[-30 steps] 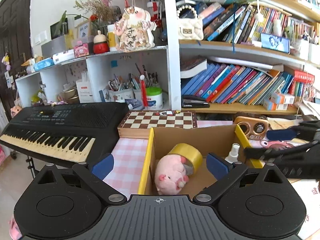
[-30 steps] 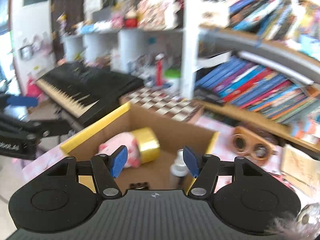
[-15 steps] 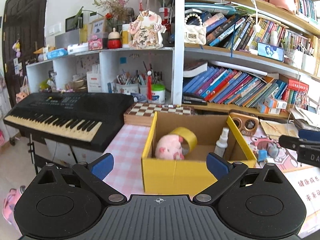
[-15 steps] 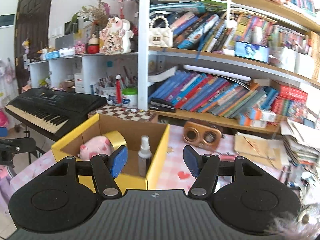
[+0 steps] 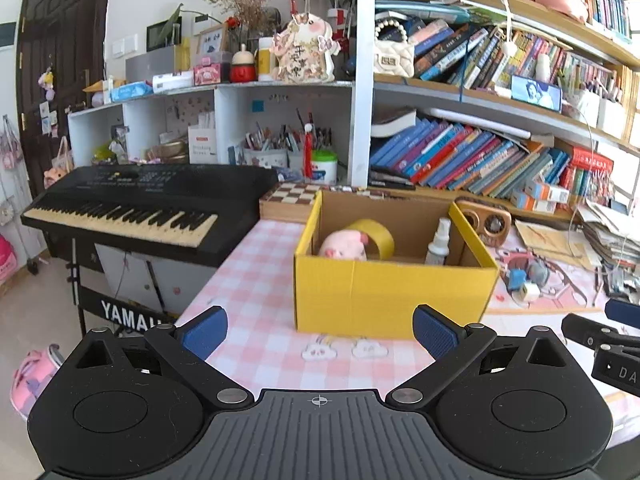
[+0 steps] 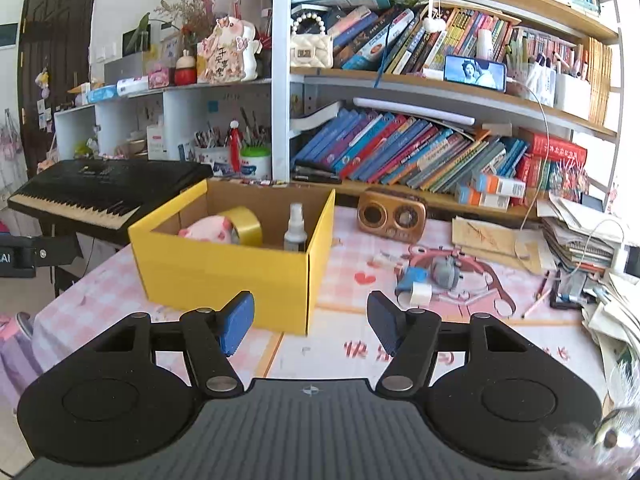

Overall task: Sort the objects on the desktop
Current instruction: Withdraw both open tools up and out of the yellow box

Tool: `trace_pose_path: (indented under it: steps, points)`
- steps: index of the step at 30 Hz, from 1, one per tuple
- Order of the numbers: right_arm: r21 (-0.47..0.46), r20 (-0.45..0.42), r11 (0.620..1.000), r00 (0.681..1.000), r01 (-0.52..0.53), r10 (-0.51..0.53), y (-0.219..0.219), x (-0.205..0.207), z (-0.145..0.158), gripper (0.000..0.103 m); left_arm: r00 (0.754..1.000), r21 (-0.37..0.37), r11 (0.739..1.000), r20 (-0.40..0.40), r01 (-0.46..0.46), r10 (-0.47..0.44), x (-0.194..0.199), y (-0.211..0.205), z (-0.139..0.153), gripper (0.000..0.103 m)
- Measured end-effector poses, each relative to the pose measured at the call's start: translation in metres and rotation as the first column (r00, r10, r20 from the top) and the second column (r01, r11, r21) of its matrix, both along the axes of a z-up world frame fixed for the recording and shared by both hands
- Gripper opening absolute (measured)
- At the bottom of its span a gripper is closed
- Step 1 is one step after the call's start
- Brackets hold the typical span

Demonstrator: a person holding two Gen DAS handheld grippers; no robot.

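A yellow cardboard box (image 5: 392, 292) (image 6: 224, 272) stands on the pink checked tablecloth. Inside it lie a pink plush pig (image 5: 344, 245) (image 6: 208, 230), a yellow tape roll (image 5: 378, 234) (image 6: 246, 220) and a small spray bottle (image 5: 438, 240) (image 6: 295, 229). My left gripper (image 5: 318, 330) is open and empty, held back from the box's front wall. My right gripper (image 6: 310, 322) is open and empty, in front of the box's near right corner. Its black body shows at the right edge of the left wrist view (image 5: 604, 340).
A black keyboard (image 5: 140, 204) on a stand lies left of the table. A chessboard (image 5: 292, 196) and bookshelves sit behind the box. A brown speaker (image 6: 390, 214), small blue and white items (image 6: 416, 282), pens and paper stacks (image 6: 580, 248) lie to the right.
Both grippers have pulled back from over the box; a second ago they hung at its rim, now the whole box shows in front of them. Both stay empty.
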State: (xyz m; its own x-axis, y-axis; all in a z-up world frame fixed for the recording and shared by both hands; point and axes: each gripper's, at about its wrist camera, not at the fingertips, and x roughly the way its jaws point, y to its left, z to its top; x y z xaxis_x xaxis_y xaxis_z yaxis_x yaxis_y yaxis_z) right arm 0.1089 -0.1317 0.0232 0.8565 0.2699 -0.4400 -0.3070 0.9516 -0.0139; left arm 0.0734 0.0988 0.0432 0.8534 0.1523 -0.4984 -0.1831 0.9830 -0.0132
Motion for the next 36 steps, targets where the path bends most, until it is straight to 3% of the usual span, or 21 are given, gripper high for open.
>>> trace_pose_path:
  steps: [13, 24, 36]
  points:
    - [-0.022, -0.068, 0.999, 0.997, -0.042, 0.041, 0.008, -0.034, -0.017, 0.064, 0.994, -0.016, 0.998, -0.089, 0.056, -0.057, -0.025, -0.02, -0.025, 0.101]
    - [-0.039, -0.096, 0.999, 0.995, -0.01, 0.006, 0.005, -0.038, -0.022, 0.08, 0.989, -0.026, 0.996, -0.123, 0.083, -0.086, -0.029, -0.026, -0.03, 0.101]
    - [-0.062, -0.136, 0.997, 0.99, 0.036, -0.044, -0.003, -0.044, -0.03, 0.083, 0.975, -0.039, 0.99, -0.173, 0.134, -0.138, -0.025, -0.033, -0.04, 0.101]
